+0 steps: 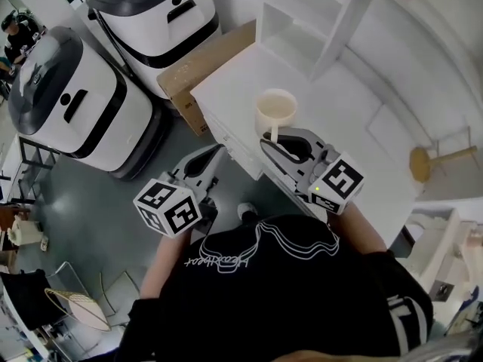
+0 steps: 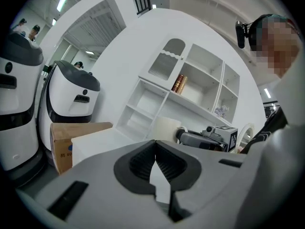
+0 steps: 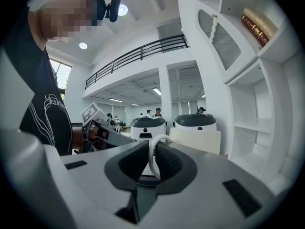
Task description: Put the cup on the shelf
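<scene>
Right tongs (image 3: 155, 157): narrow, pads pinched on the white loop handle (image 3: 152, 149) of the cup (image 1: 275, 110). Reaching in over the front edge of the desk (image 1: 355, 104), marker cube (image 1: 337, 181) toward the person (image 1: 279, 292).

Left tongs (image 2: 155, 152): closed tip to tip, nothing between the pads. Held off the desk, just in front of its front edge near the left corner, over the grey floor (image 1: 90, 210), pointing toward the cup and the right tongs.

Cup: cream, upright, mouth up, close to the front edge of the desk toward the left corner, handle turned to the person. Base hidden behind the tongs in both gripper views; cannot tell whether resting on the desk or raised off it. Well apart from the shelf (image 1: 302, 13).

Shelf: white, open compartments, standing along the back edge of the desk. Brown books (image 2: 178, 84) upright in one upper compartment.

Off the left edge: cardboard box (image 1: 207, 62) against the desk, then two white machines (image 1: 75, 100) with dark lids on the floor. Toward the right edge: wooden stand (image 1: 423, 163), a round disc on a rod.
</scene>
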Demonstrator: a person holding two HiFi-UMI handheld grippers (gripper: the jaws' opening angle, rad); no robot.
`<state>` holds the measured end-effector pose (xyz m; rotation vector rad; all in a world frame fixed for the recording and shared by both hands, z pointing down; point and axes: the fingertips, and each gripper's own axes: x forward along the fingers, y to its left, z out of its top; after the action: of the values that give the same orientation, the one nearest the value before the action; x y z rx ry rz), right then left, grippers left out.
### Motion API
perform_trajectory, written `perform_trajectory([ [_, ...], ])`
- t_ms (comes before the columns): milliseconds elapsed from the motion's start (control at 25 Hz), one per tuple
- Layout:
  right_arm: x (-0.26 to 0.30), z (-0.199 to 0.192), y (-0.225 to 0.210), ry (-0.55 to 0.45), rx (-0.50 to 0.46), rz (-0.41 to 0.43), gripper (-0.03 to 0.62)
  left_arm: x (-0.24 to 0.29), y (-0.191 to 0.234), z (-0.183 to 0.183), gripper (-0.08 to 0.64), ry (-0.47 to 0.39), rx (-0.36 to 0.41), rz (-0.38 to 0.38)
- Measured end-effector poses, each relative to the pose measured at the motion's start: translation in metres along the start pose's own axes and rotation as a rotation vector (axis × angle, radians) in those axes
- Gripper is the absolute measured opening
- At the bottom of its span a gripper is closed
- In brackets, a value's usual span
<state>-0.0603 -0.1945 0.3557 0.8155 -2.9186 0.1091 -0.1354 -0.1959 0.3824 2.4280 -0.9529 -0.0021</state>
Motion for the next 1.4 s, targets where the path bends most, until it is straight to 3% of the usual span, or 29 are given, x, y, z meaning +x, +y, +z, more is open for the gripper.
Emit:
perform_trajectory([
  [400, 0.024, 0.008, -0.067, -0.022, -0.01, -0.099, 0.047, 0.053, 0.024, 0.028, 0.003, 0.053, 0.035, -0.08],
  [760, 0.048, 0.005, -0.128, -0.026, 0.012, -0.218, 0.046, 0.106, 0.044, 0.046, 0.004, 0.118, 0.064, -0.225],
  [920, 0.065, 0.002, -0.167, -0.023, 0.022, -0.29, 0.046, 0.138, 0.064, 0.06, 0.003, 0.169, 0.069, -0.276],
  [1400, 0.112, -0.039, -0.281, 0.013, 0.028, -0.454, 0.046, 0.226, 0.145, 0.086, 0.003, 0.308, 0.047, -0.334],
])
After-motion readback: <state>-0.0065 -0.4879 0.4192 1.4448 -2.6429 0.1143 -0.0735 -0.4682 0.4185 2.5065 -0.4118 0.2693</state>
